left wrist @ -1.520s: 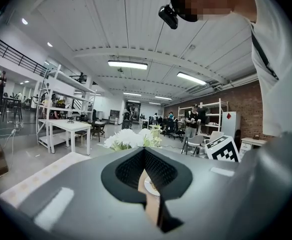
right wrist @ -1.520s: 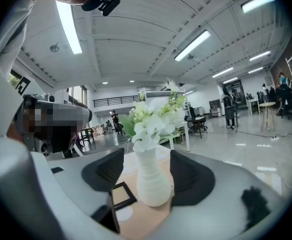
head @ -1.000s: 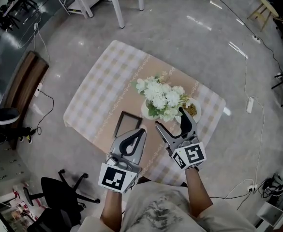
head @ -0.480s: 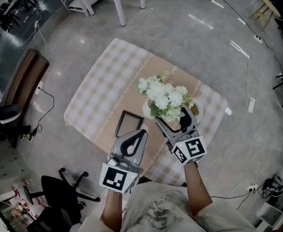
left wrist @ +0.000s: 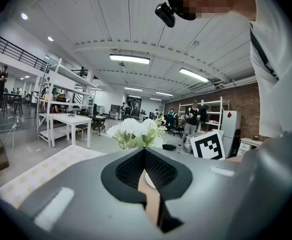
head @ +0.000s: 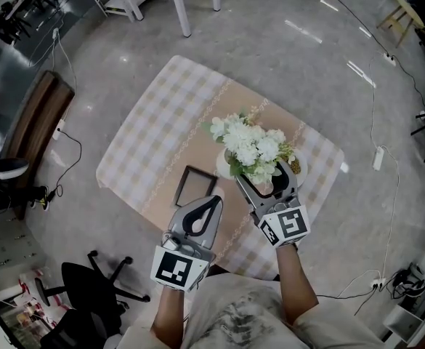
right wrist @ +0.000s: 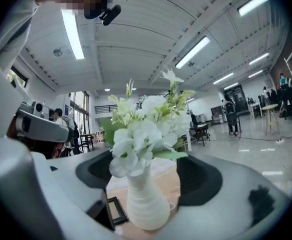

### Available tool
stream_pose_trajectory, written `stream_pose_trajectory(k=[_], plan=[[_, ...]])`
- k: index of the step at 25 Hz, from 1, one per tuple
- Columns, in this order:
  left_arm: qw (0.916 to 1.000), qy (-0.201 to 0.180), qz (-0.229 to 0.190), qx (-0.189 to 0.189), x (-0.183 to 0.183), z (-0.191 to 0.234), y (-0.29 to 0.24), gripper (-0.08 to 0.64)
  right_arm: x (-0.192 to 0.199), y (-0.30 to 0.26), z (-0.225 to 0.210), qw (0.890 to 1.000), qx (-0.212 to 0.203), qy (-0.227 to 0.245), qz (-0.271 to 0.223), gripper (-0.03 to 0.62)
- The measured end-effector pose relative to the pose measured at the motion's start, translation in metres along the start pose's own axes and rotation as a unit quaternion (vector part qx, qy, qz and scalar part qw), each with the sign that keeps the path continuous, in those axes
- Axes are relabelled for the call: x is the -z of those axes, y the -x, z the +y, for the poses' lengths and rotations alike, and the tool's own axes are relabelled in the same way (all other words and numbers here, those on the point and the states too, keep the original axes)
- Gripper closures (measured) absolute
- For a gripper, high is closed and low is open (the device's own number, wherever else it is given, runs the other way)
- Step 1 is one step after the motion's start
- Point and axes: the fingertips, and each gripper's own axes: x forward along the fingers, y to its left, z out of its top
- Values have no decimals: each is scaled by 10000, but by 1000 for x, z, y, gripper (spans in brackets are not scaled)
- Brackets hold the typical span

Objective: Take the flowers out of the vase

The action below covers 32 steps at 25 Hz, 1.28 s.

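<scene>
Right gripper (head: 264, 182), fingers spread astride the ribbed vase (right wrist: 146, 204); left gripper (head: 212, 199), fingers pressed together.
Flowers (head: 252, 147) likely light, crushable: pinch stems at the neck.

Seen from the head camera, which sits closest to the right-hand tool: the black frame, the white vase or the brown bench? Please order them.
From the right tool:
1. White vase, between its open jaws.
2. Black frame, on the table to its left.
3. Brown bench, far off to the left, beyond the table.
</scene>
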Motion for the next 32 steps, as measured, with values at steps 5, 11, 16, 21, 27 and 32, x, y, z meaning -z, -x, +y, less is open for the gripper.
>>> stream_pose_trajectory(k=[5,11,16,21,27,32], plan=[[10000,18,19,27,-1,0,-8,551,-7,5,-8,9999,92,119,-14,187],[10000,13,14,73,3,0,-4,551,-5,13,-7,9992,284,294,9,452],[10000,28,19,74,4,3,-2,551,-6,13,-8,9987,350,363,34,530],[10000,46,28,74,7,3,-1,551,-8,14,-4,9979,329,558,47,563],[9999,73,20,100,8,3,-2,551,-13,16,1,9971,219,730,23,571],[9999,69,-10,112,5,1,-3,551,-24,19,2,9968,136,782,-113,571]])
